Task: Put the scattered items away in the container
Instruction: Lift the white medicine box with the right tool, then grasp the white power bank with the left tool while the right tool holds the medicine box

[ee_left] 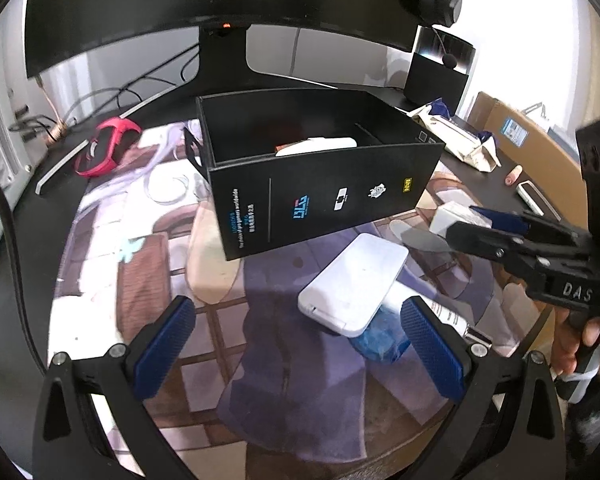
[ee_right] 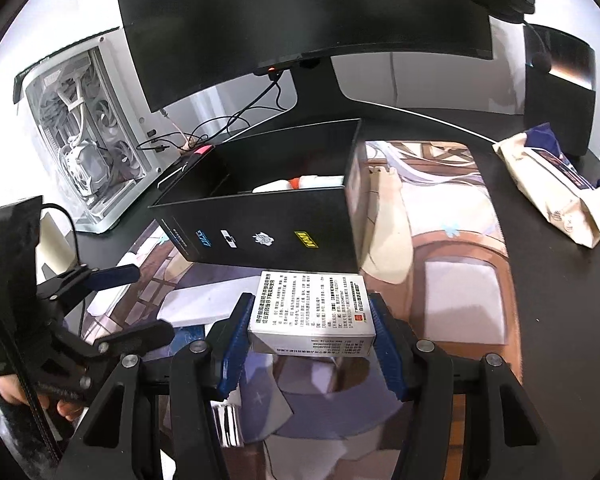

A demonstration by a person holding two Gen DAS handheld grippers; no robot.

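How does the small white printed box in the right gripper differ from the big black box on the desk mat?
The white printed box is small and closed; the black box is much larger, open on top, with items inside. The white box is clamped between the right gripper's blue pads, while the black box rests on the desk mat. The white box carries dense text; the black box shows a few logos. Both are rectangular.

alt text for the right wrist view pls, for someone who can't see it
The right gripper clamps a small white printed carton between its blue pads, just in front of an open black cardboard box on a patterned desk mat. The left gripper hangs open at the left edge.
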